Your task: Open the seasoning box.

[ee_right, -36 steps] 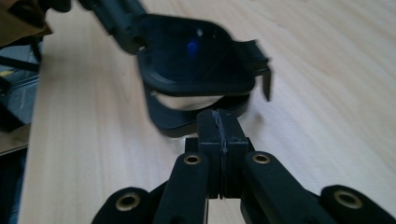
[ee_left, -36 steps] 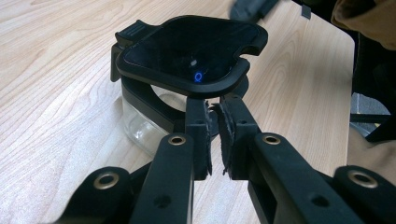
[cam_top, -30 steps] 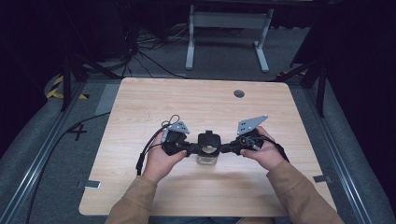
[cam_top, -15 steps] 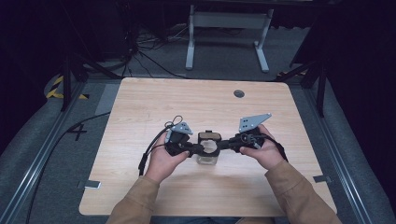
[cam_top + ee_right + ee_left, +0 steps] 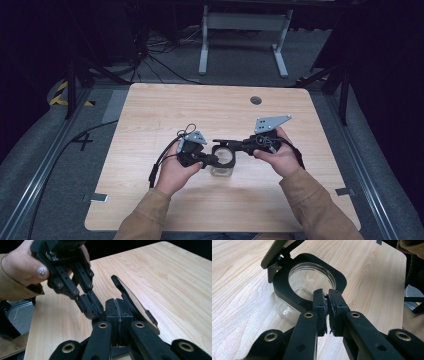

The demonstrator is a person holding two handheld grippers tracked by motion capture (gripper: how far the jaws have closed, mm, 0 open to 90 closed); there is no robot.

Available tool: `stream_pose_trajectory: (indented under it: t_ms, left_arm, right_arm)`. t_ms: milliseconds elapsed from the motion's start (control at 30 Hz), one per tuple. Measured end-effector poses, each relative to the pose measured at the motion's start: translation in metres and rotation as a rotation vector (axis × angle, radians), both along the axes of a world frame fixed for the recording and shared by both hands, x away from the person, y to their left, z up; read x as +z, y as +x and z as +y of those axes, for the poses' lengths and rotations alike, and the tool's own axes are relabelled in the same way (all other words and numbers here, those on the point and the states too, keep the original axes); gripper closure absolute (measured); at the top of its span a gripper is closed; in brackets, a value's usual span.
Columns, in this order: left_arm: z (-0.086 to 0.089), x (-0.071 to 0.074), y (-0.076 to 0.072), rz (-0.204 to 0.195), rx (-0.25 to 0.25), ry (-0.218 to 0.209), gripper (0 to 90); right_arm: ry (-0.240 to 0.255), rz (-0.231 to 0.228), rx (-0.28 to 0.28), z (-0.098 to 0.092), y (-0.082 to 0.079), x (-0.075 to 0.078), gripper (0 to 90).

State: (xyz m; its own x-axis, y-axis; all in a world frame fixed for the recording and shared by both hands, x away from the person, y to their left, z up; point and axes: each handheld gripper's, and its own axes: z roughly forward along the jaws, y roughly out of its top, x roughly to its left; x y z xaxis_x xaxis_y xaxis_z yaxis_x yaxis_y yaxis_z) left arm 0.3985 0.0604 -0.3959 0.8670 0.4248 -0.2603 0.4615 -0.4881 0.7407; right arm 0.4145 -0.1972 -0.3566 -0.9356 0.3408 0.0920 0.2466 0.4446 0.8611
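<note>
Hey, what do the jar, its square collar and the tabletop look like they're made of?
The jar looks like clear glass, though clear plastic is possible: you see the wood grain through its glossy wall. The collar seems matte black plastic, smooth and moulded. The tabletop looks like pale wood or wood-look laminate, with printed-looking grain and a low sheen.

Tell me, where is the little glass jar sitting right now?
In the high view the glass jar stands on the wooden table, toward its near edge, between the left gripper and the right gripper.

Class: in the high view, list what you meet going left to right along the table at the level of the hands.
Left hand → left gripper → glass jar → right gripper → right hand.
</note>
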Motion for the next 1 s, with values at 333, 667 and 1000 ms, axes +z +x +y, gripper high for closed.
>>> stream_pose_trajectory:
  t_ms: [333,667,1000]
  left_arm:
    - [-0.001,0.001,0.000,-0.011,-0.013,0.018,84.2]
    - [-0.002,0.002,-0.001,-0.017,-0.013,0.031,84.3]
    - [-0.003,0.003,-0.001,-0.028,-0.013,0.039,84.3]
  right_arm:
    - [0.017,-0.019,-0.053,0.003,0.005,0.006,90.0]
    - [0.020,-0.026,-0.110,0.004,0.011,0.010,90.0]
    - [0.027,-0.015,-0.183,0.002,0.018,0.011,90.0]
